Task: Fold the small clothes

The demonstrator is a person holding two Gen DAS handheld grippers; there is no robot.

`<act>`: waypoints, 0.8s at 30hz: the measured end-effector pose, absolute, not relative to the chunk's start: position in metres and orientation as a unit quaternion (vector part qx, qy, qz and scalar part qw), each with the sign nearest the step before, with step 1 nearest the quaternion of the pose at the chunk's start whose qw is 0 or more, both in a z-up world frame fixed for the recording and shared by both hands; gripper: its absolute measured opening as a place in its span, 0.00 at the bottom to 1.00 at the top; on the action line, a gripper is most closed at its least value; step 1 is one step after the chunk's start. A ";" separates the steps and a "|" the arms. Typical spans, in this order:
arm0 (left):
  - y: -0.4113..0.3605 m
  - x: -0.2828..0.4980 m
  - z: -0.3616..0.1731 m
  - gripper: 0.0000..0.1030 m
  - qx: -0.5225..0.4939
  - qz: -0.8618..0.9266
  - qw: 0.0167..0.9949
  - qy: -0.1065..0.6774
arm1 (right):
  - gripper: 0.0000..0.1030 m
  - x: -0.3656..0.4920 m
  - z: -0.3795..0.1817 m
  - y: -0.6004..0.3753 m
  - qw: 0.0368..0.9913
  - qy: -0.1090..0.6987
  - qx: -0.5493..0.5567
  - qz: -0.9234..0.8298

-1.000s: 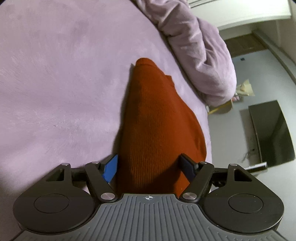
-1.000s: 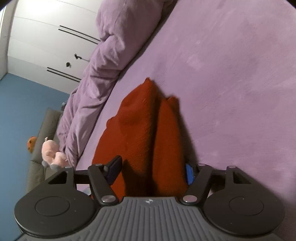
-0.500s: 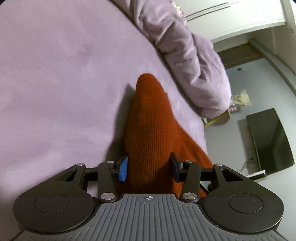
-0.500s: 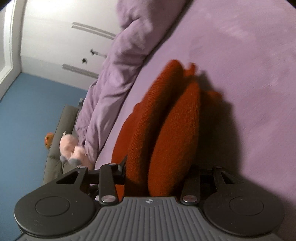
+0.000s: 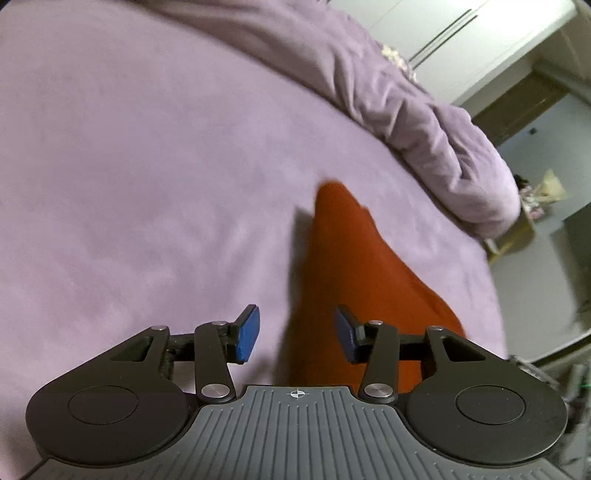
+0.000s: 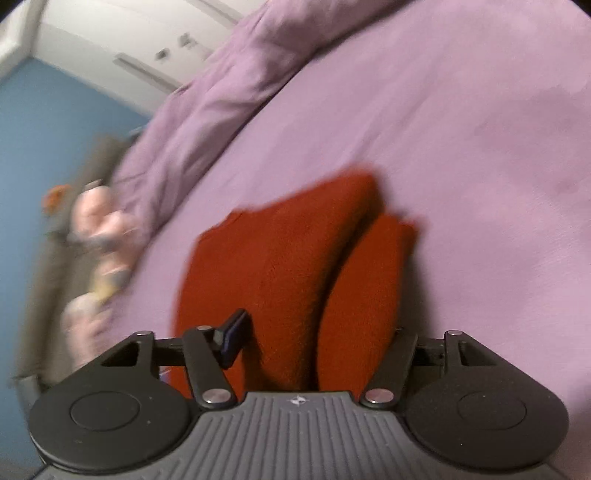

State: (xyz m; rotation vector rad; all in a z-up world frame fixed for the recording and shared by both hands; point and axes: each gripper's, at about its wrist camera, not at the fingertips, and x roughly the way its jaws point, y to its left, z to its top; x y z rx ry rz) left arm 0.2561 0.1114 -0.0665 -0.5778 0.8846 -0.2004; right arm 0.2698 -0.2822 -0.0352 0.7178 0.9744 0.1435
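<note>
A rust-red knitted garment (image 5: 347, 266) lies folded on the purple bedspread (image 5: 147, 166). In the left wrist view my left gripper (image 5: 297, 338) is open, its blue pads apart, with the garment's near end lying between and below them, not pinched. In the right wrist view the same garment (image 6: 295, 258) shows as two bunched red folds. My right gripper (image 6: 317, 336) is open around those folds; its right pad is hidden behind the cloth.
A rumpled purple duvet (image 5: 424, 110) lies along the far side of the bed. White wardrobe doors (image 5: 461, 29) stand behind it. A pink plush toy (image 6: 99, 221) sits on a grey couch by a blue wall. The bed's edge drops off at right (image 5: 491, 280).
Both grippers have opened wider and pulled back from the garment. The cloth that was lifted and pinched half a second ago has dropped onto the bed. The right view is blurred by motion.
</note>
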 end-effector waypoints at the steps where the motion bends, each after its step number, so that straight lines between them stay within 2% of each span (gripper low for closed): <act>1: 0.109 0.257 -0.059 0.59 -0.269 -0.097 0.868 0.406 | 0.61 0.267 -0.022 -0.284 0.840 0.440 0.316 0.031; 3: 0.101 0.263 -0.047 0.66 -0.264 -0.106 0.877 0.386 | 0.63 0.262 0.001 -0.278 0.873 0.398 0.280 0.005; 4: 0.093 0.267 -0.042 0.66 -0.258 -0.105 0.881 0.381 | 0.62 0.267 0.007 -0.271 0.875 0.396 0.277 0.014; 6: 0.076 0.277 -0.036 0.66 -0.243 -0.096 0.890 0.374 | 0.52 0.286 0.005 -0.251 0.859 0.419 0.288 0.052; 7: 0.064 0.284 -0.035 0.67 -0.237 -0.093 0.893 0.372 | 0.41 0.298 0.000 -0.239 0.848 0.435 0.294 0.067; 8: 0.053 0.293 -0.035 0.67 -0.231 -0.093 0.893 0.374 | 0.36 0.309 -0.005 -0.228 0.839 0.449 0.298 0.076; 13: 0.013 0.338 -0.058 0.67 -0.175 -0.056 0.897 0.402 | 0.25 0.365 -0.042 -0.205 0.824 0.490 0.283 0.033; 15: 0.003 0.357 -0.073 0.67 -0.141 -0.040 0.896 0.418 | 0.18 0.375 -0.054 -0.210 0.825 0.495 0.274 0.009; 17: 0.003 0.371 -0.089 0.73 -0.137 -0.034 0.888 0.438 | 0.10 0.383 -0.063 -0.209 0.834 0.489 0.255 -0.002; 18: 0.003 0.376 -0.097 0.80 -0.141 -0.033 0.884 0.445 | 0.10 0.384 -0.067 -0.211 0.835 0.487 0.256 0.002; 22: -0.007 0.383 -0.105 0.87 -0.125 -0.026 0.892 0.433 | 0.09 0.382 -0.081 -0.208 0.880 0.431 0.197 0.022; 24: -0.013 0.385 -0.109 0.91 -0.103 -0.029 0.894 0.434 | 0.09 0.375 -0.088 -0.219 0.882 0.409 0.234 0.028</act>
